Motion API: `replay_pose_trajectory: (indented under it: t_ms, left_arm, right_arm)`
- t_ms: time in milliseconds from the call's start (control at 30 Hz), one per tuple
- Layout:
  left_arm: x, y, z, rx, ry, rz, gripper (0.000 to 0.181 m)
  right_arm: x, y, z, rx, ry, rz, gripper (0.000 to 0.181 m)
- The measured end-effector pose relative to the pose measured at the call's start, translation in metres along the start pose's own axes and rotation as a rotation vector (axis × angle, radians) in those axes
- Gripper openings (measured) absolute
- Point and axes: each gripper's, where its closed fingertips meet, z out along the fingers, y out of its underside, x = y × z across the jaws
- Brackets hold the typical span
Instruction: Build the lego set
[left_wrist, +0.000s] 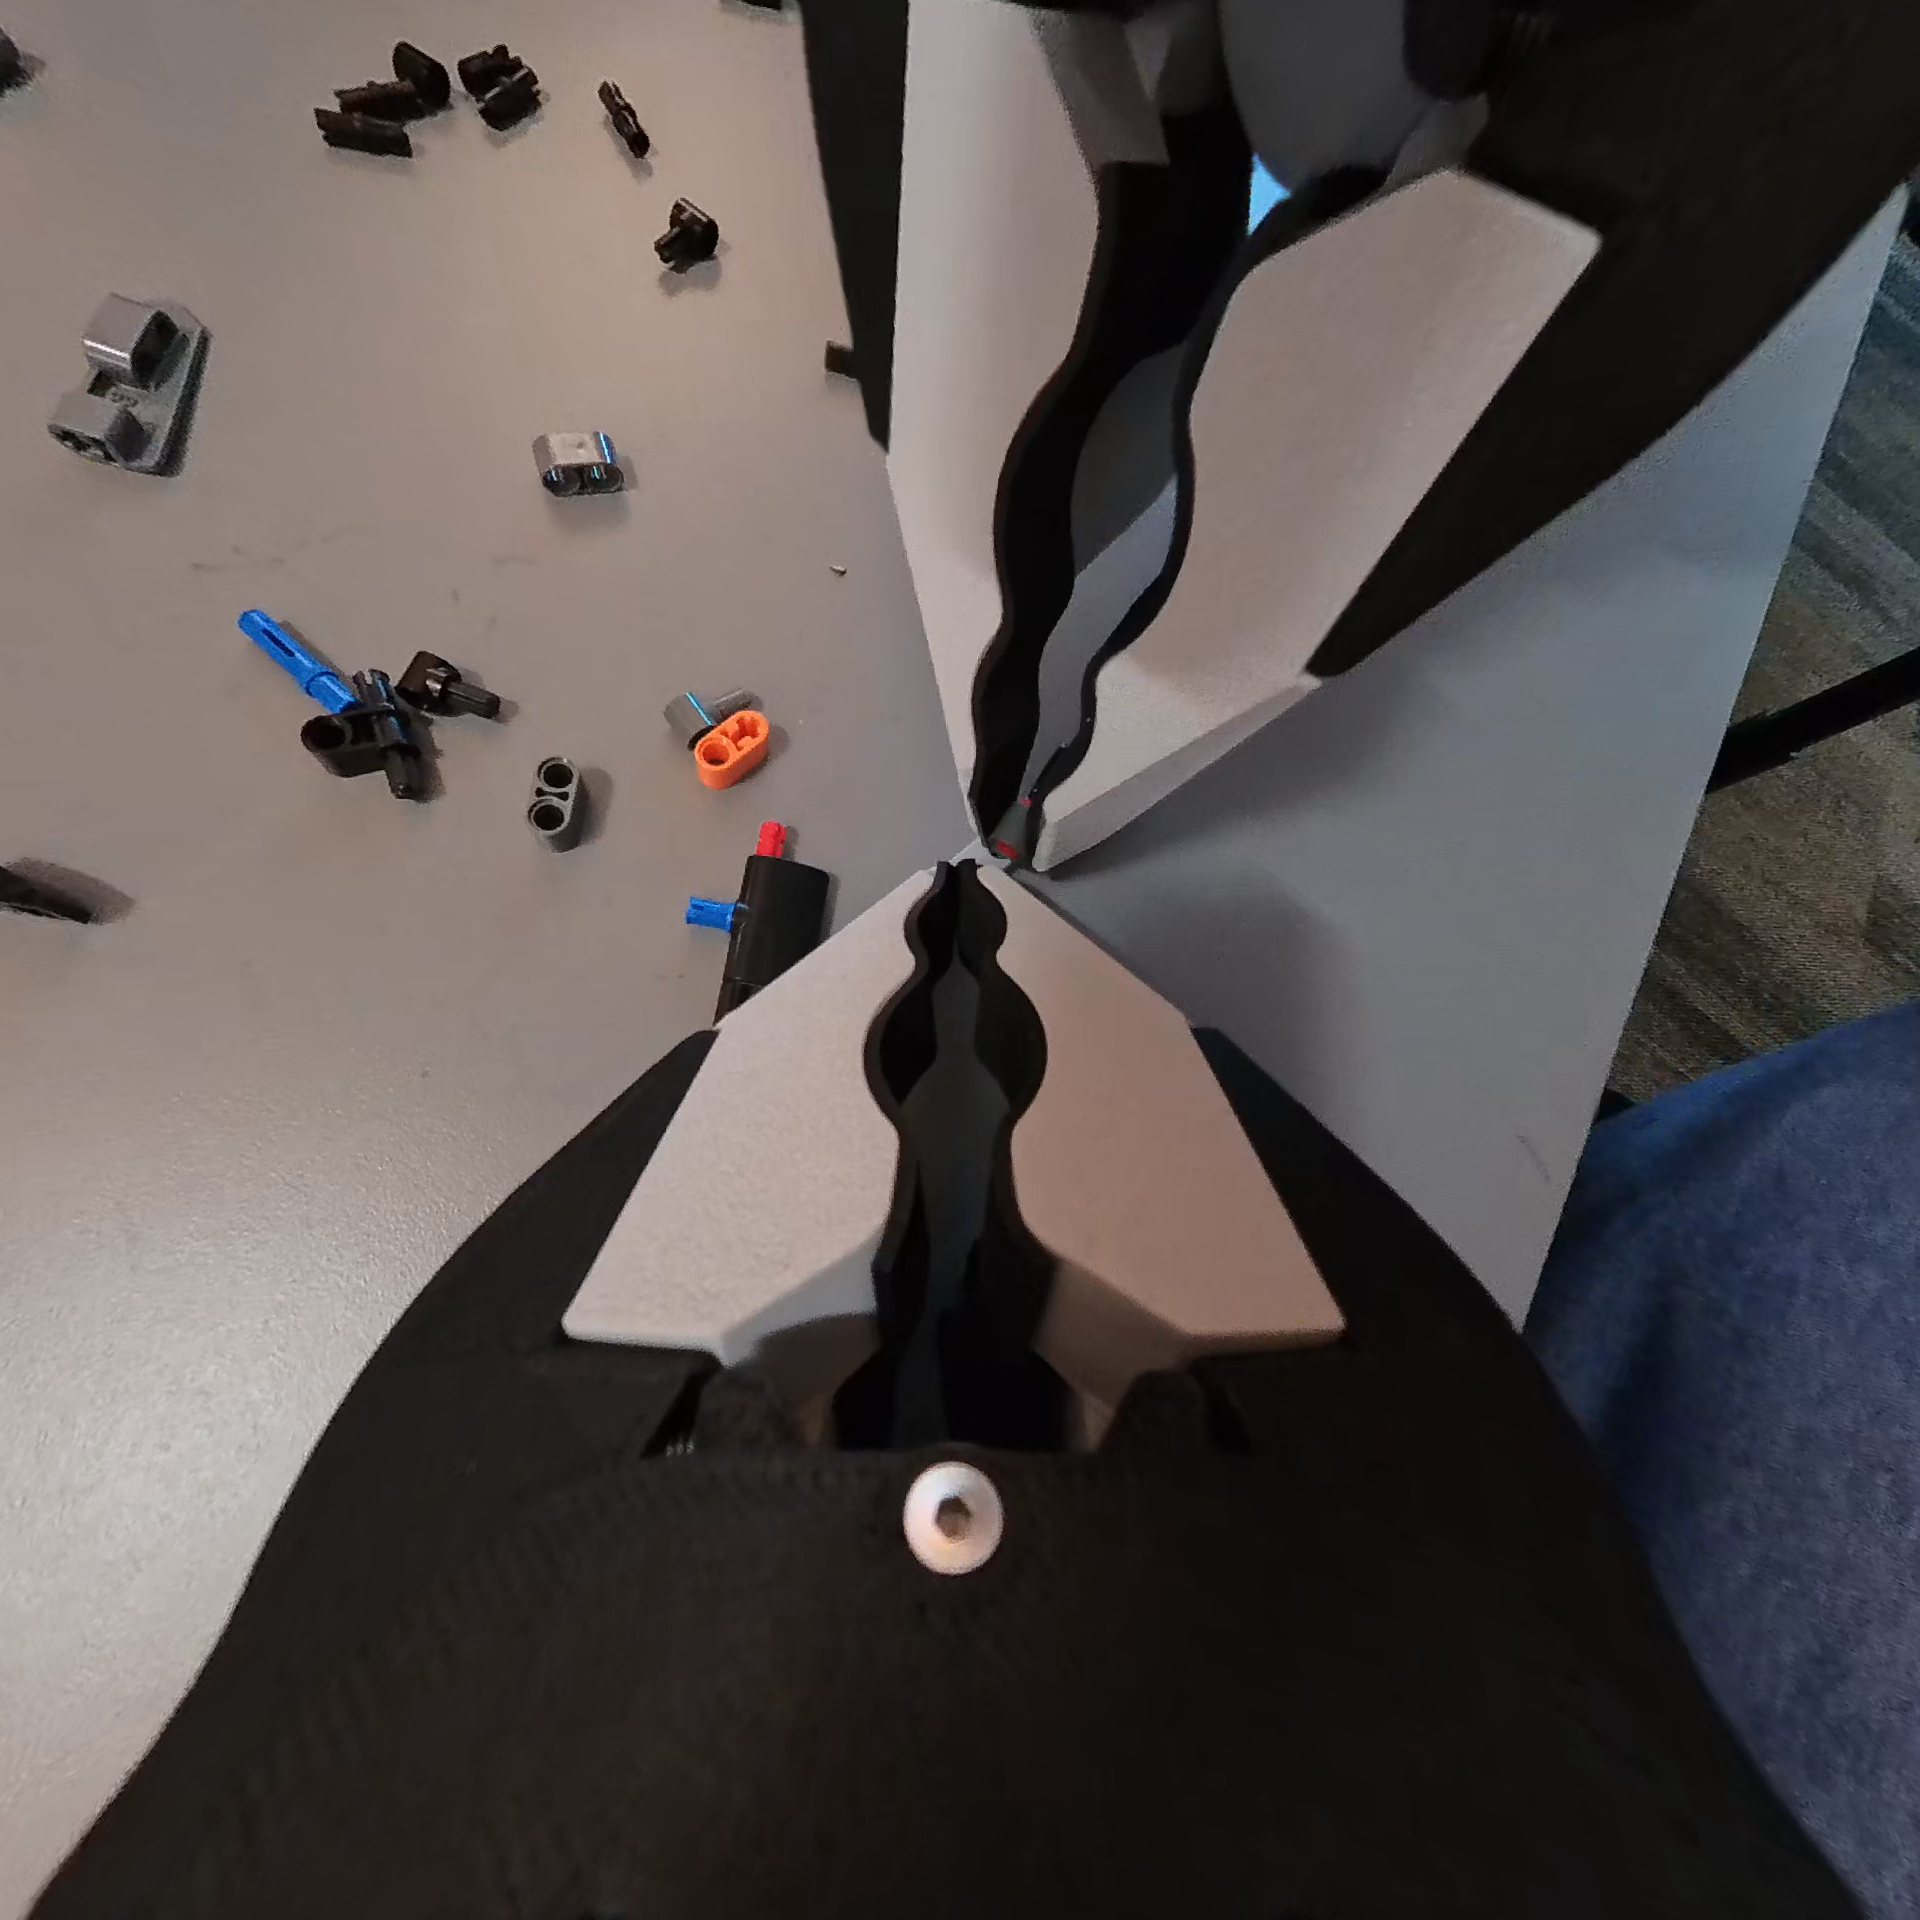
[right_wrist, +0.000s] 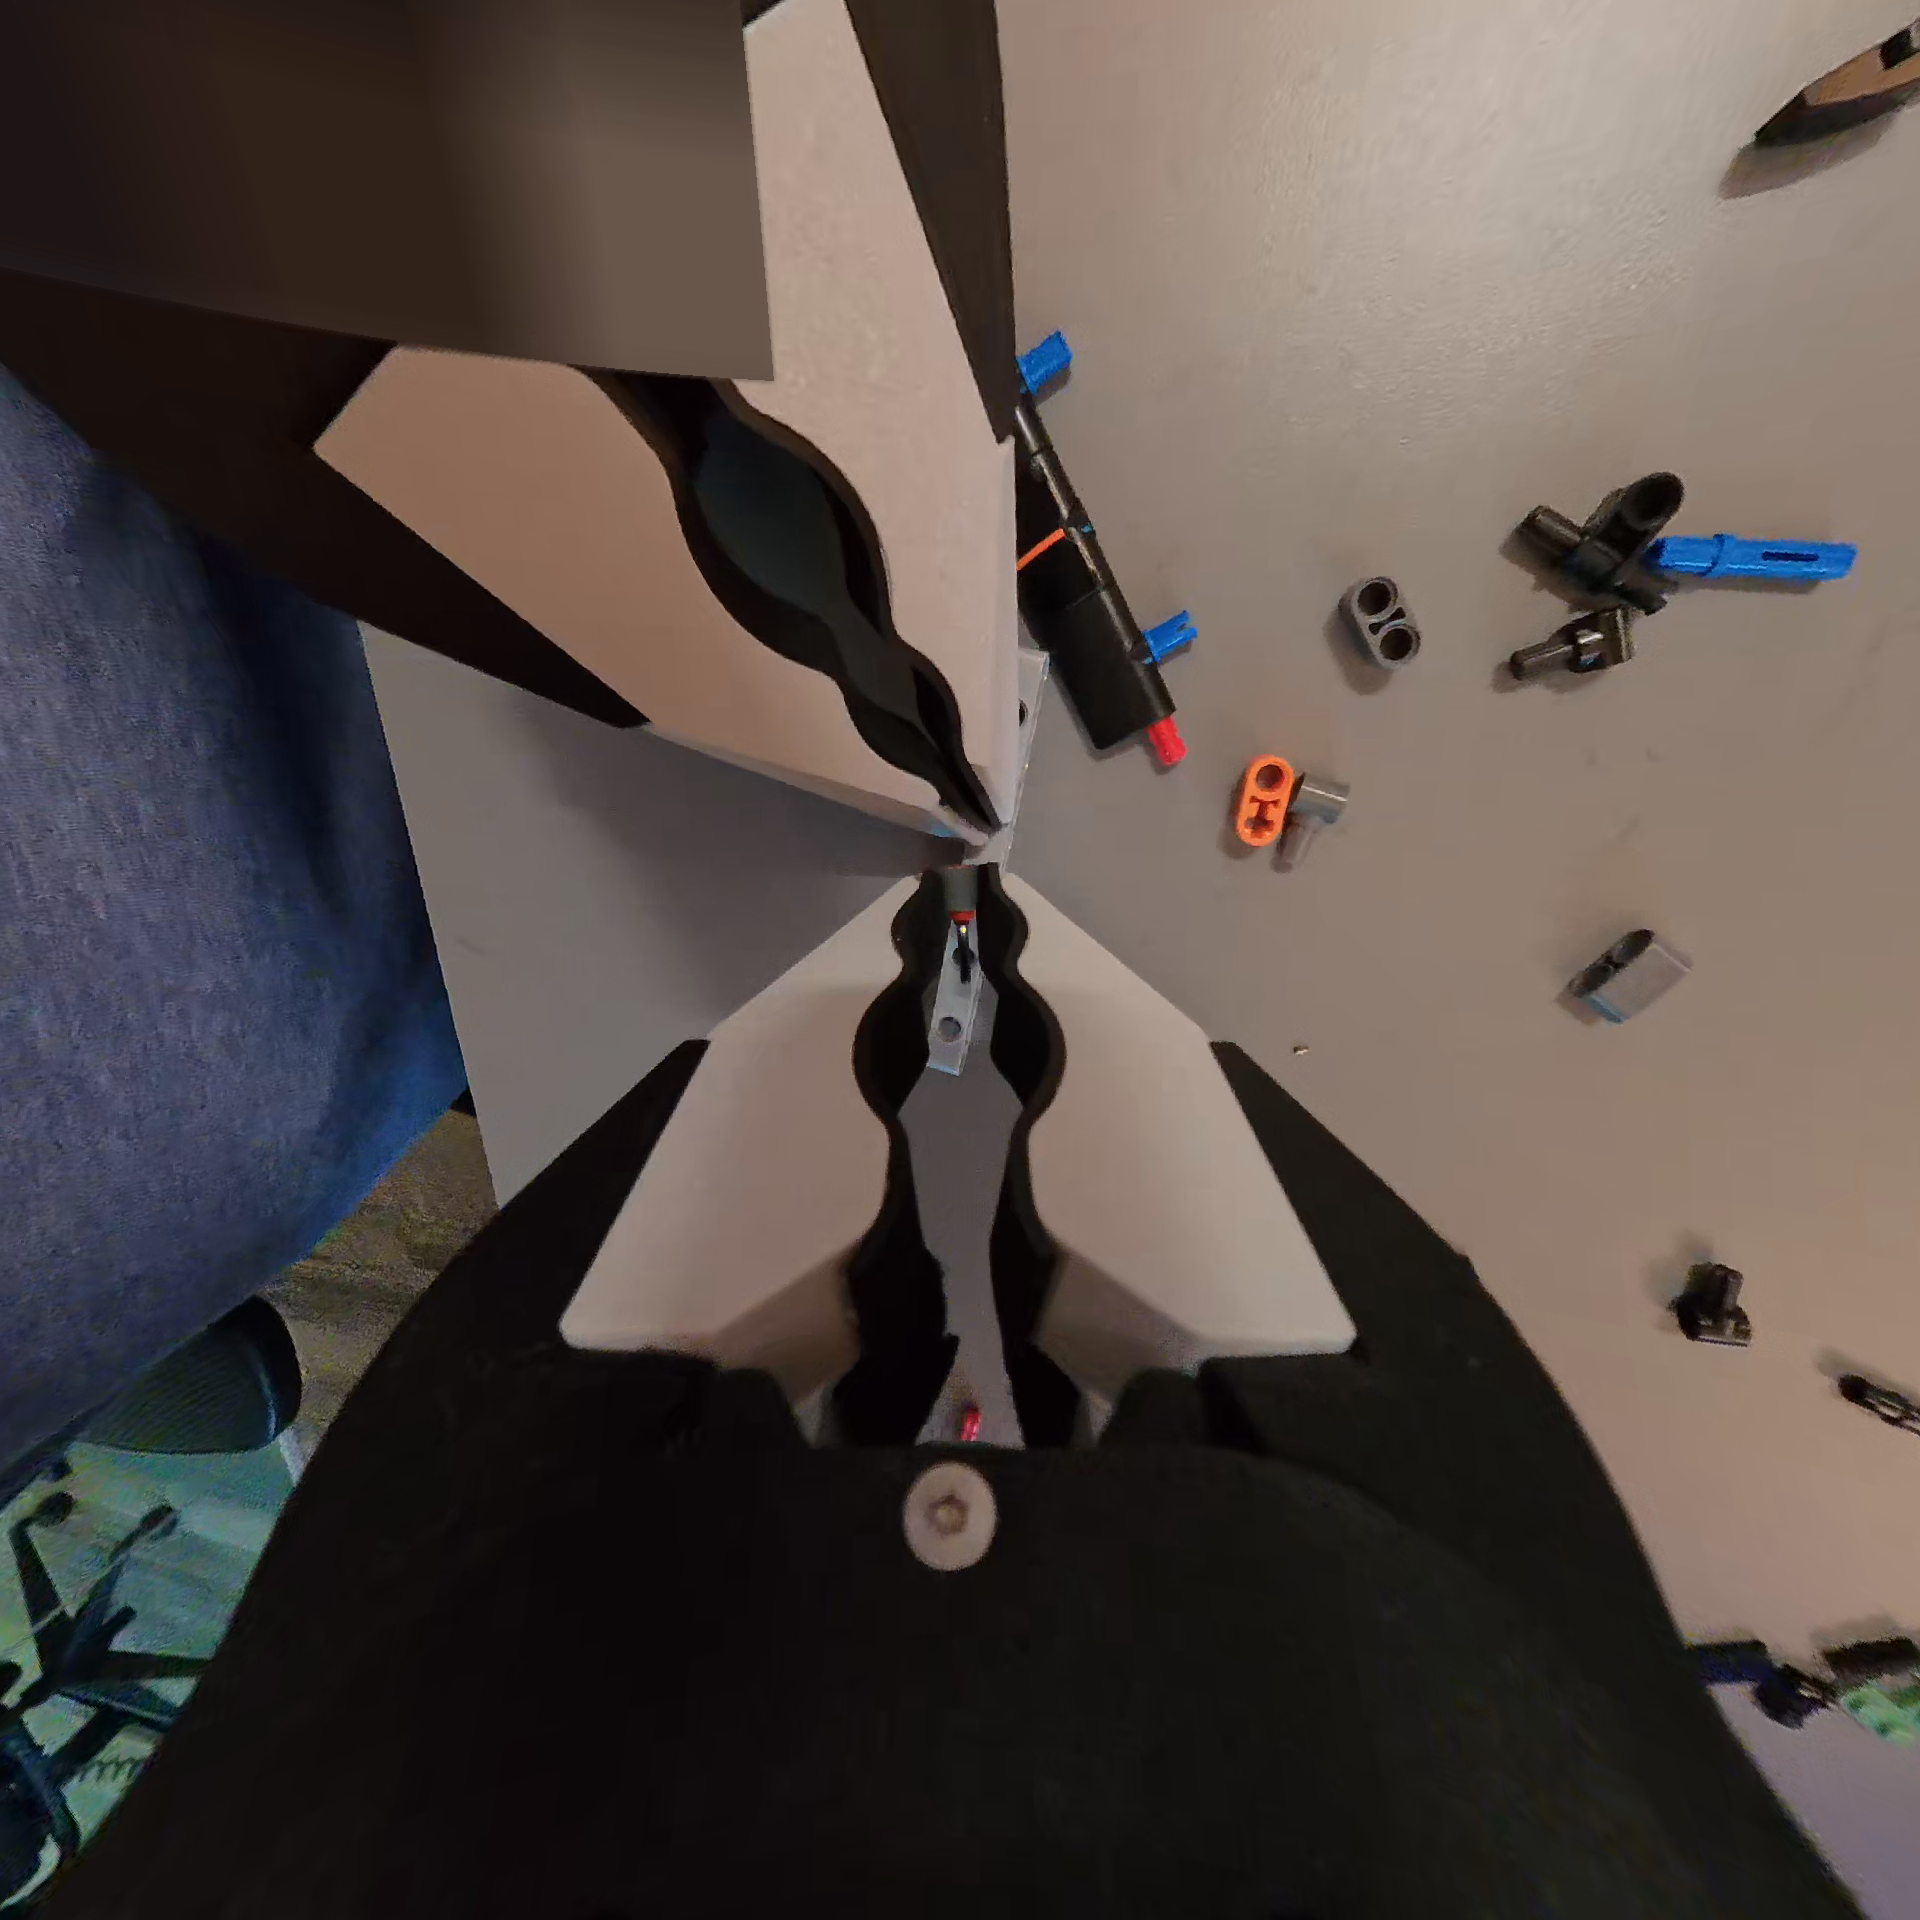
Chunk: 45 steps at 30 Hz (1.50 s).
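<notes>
We hold two grippers tip to tip above the near edge of the grey tabletop (left_wrist: 364, 1091). Our right gripper (right_wrist: 962, 902) is closed narrow on a small grey and red piece (right_wrist: 960, 896). Our left gripper (left_wrist: 958, 878) is closed narrow too; whether it grips anything, we cannot tell. A black assembly (left_wrist: 774, 914) with blue and red pins lies beside the tips; loose parts, including an orange connector (left_wrist: 730, 748), are scattered farther in. The tiny piece could slip or twist out during mating, falling off the edge.
</notes>
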Motion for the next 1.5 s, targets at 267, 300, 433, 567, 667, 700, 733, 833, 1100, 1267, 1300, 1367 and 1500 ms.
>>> replay_pose_trajectory:
  t_ms: [267, 300, 433, 567, 667, 700, 733, 833, 1100, 1267, 1300, 1367, 1500]
  left_arm:
    - [0.0, 0.0, 0.0, 0.0, 0.001, 0.0, 0.0]
    - [0.0, 0.0, 0.0, 0.0, 0.003, 0.0, 0.0]
    - [0.001, 0.0, 0.001, -0.002, -0.001, 0.006, 0.0]
    - [0.0, 0.0, 0.001, -0.001, 0.004, 0.001, 0.0]
    - [0.0, -0.001, 0.0, 0.003, 0.005, -0.003, 0.0]
    - [0.0, -0.001, 0.0, 0.004, 0.0, 0.004, 0.0]
    - [0.002, -0.001, 0.0, 0.005, 0.007, 0.008, 0.0]
    - [0.003, -0.008, -0.004, 0.053, 0.03, -0.002, 0.0]
    - [0.01, -0.016, -0.011, 0.07, 0.025, 0.084, 0.006]
    - [0.012, -0.023, -0.017, 0.072, 0.008, 0.165, 0.021]
    - [0.011, -0.02, -0.015, 0.05, 0.009, 0.192, 0.025]
    - [0.01, -0.014, -0.007, 0.003, -0.005, 0.246, 0.03]
    - [0.022, -0.012, 0.001, 0.005, -0.014, 0.358, 0.012]
  right_arm:
    - [0.001, 0.001, 0.0, 0.075, -0.071, 0.052, 0.004]
    - [0.002, 0.002, 0.001, 0.075, -0.064, 0.055, 0.003]
    - [0.002, 0.003, 0.002, 0.058, -0.026, 0.03, 0.004]
    - [0.003, 0.003, 0.003, 0.059, -0.021, 0.023, 0.004]
    - [0.003, 0.002, 0.002, 0.064, 0.017, 0.01, 0.005]
    - [0.003, 0.002, 0.002, 0.072, 0.029, 0.003, 0.004]
    - [0.002, 0.002, 0.001, 0.087, 0.035, -0.008, 0.005]
    - [0.001, -0.001, -0.01, 0.158, 0.061, -0.009, 0.018]
    - [0.002, 0.013, -0.013, 0.227, 0.132, -0.012, 0.007]
    - [-0.002, 0.014, -0.019, 0.273, 0.11, -0.032, 0.004]
    - [-0.005, 0.014, -0.02, 0.283, 0.102, -0.045, 0.004]
    - [-0.011, 0.012, -0.022, 0.304, 0.093, -0.066, 0.003]
    - [-0.019, 0.005, -0.032, 0.37, 0.078, -0.096, 0.003]
